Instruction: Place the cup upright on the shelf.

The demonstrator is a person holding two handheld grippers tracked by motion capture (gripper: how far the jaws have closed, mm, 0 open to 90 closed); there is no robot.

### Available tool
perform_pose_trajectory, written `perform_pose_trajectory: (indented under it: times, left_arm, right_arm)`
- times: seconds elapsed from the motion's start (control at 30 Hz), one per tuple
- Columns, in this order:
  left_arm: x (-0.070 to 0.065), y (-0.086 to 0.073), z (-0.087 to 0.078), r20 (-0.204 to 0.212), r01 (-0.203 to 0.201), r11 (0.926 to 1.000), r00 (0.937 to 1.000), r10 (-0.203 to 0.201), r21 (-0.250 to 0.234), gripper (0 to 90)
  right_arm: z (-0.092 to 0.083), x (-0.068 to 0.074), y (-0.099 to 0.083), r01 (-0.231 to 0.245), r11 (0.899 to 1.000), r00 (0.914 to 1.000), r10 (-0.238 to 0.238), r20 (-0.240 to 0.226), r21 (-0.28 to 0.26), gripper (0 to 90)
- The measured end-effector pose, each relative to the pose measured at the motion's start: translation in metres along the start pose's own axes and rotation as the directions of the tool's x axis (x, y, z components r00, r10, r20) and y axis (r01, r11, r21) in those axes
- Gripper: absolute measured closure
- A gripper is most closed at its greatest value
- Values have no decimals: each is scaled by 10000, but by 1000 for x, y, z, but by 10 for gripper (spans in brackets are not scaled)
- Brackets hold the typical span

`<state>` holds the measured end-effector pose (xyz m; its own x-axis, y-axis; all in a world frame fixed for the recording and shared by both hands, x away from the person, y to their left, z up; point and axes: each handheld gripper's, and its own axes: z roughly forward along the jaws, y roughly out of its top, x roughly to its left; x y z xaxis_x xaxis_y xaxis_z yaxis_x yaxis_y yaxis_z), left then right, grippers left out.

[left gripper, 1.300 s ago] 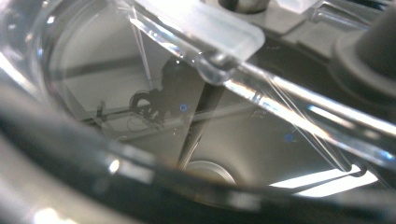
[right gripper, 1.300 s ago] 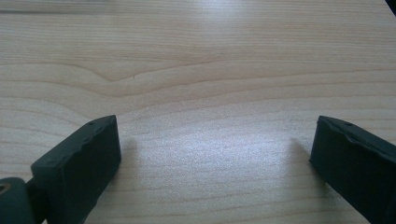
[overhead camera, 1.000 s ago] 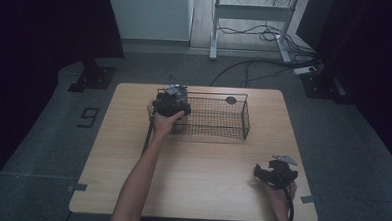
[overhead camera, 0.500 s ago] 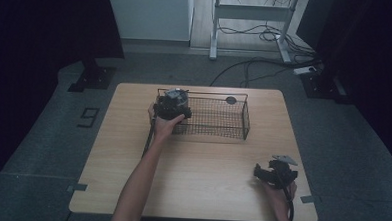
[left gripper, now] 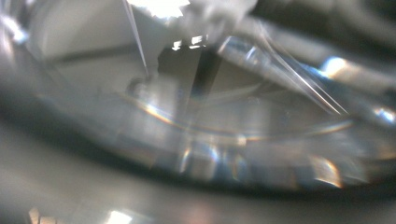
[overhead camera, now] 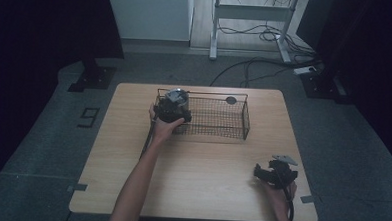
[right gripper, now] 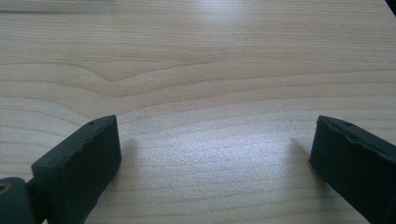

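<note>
A black wire basket (overhead camera: pixel 245 120) stands on the far middle of the wooden table (overhead camera: pixel 200 186). At the basket's left end my left gripper (overhead camera: pixel 174 105) holds a shiny silvery round container (overhead camera: pixel 176 95) over the rim. In the left gripper view that container (left gripper: pixel 196 121) is a blurred, glassy close-up that hides the jaws. My right gripper (overhead camera: pixel 262 172) rests low at the table's near right. It is open, and the right gripper view shows its fingertips (right gripper: pixel 212 154) wide apart over bare wood.
A small dark round object (overhead camera: pixel 231 100) lies at the basket's far side. A metal frame and cables (overhead camera: pixel 256 68) are on the floor beyond the table. A number marker (overhead camera: pixel 88 117) sits on the floor to the left.
My left gripper and the shiny container have shifted slightly toward the near side at the basket's left end. The right gripper has stayed put.
</note>
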<state>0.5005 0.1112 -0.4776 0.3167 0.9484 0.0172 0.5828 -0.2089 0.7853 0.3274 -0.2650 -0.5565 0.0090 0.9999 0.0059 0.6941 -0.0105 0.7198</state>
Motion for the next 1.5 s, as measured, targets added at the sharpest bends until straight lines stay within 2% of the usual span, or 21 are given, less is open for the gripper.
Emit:
perform_pose_trajectory:
  times: [0.33,0.43,0.7,0.9,1.13,1.33,1.5]
  left_arm:
    - [4,8,-23,294,294,9975,9992,-275,-644,0]
    - [4,8,-33,430,276,9960,9988,-240,-848,0]
    - [10,6,-45,772,400,9946,9965,-326,-961,0]
    - [13,2,-53,1049,502,9943,9937,-403,-935,0]
    - [14,-4,-67,1292,390,9943,9913,-260,-993,4]
    - [14,-14,-81,1445,275,9938,9894,-117,-1079,11]
    - [15,-28,-91,1653,226,9929,9862,-31,-1165,11]
  right_arm:
    - [0,0,0,-3,10000,10000,3,-1,2,16]
    - [0,0,0,1,10000,10000,-1,-2,2,17]
    - [0,0,0,3,10000,10000,-3,-5,0,16]
    - [0,0,0,-3,10000,10000,3,-18,0,16]
    - [1,0,0,17,10000,10000,-17,-42,-21,18]
    - [1,0,1,91,10000,9999,-91,-85,-18,22]
    - [1,0,2,72,10000,9999,-72,-81,16,22]
